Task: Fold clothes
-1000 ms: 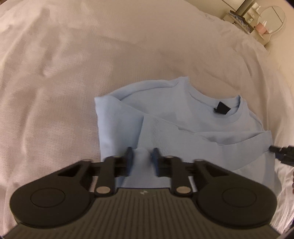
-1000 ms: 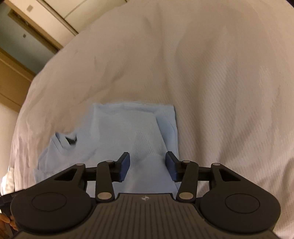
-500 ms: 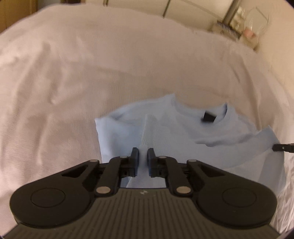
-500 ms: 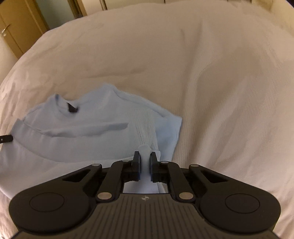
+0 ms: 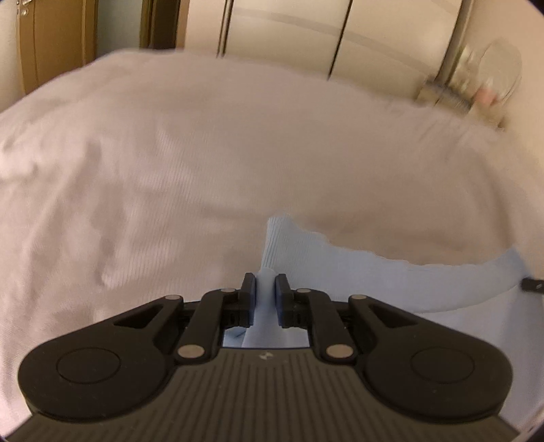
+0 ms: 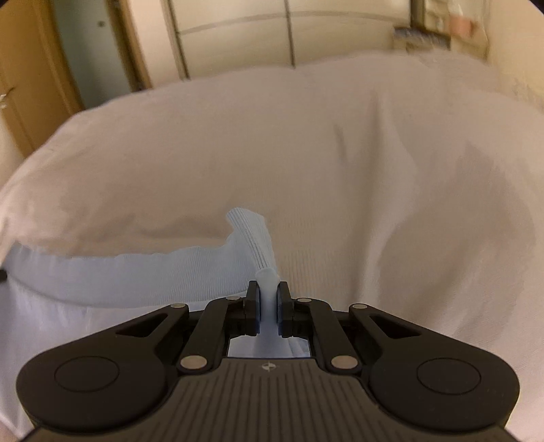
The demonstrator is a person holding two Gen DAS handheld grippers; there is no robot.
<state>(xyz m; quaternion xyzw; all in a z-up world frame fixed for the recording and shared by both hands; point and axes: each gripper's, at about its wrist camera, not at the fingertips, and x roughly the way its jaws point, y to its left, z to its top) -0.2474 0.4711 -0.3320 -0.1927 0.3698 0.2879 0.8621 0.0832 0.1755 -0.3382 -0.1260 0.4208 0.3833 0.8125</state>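
A light blue sweatshirt (image 5: 391, 278) hangs lifted above a white bed (image 5: 204, 163). My left gripper (image 5: 264, 289) is shut on a pinch of its ribbed hem at the left corner. My right gripper (image 6: 268, 295) is shut on the hem's other corner, and the ribbed band (image 6: 136, 275) stretches away to the left in the right wrist view. The tip of the right gripper shows at the right edge of the left wrist view (image 5: 532, 285). The shirt's collar and body are hidden below the hem.
The white bedspread (image 6: 340, 170) fills both views, wrinkled on the left. Beyond it stand pale wardrobe doors (image 5: 289, 30), a wooden door (image 6: 27, 78), and a dresser with a round mirror (image 5: 499, 71) at the far right.
Both grippers closed on the hem corners and lifted them up. The views tilted up from the shirt to the far wall, and the collar dropped out of sight.
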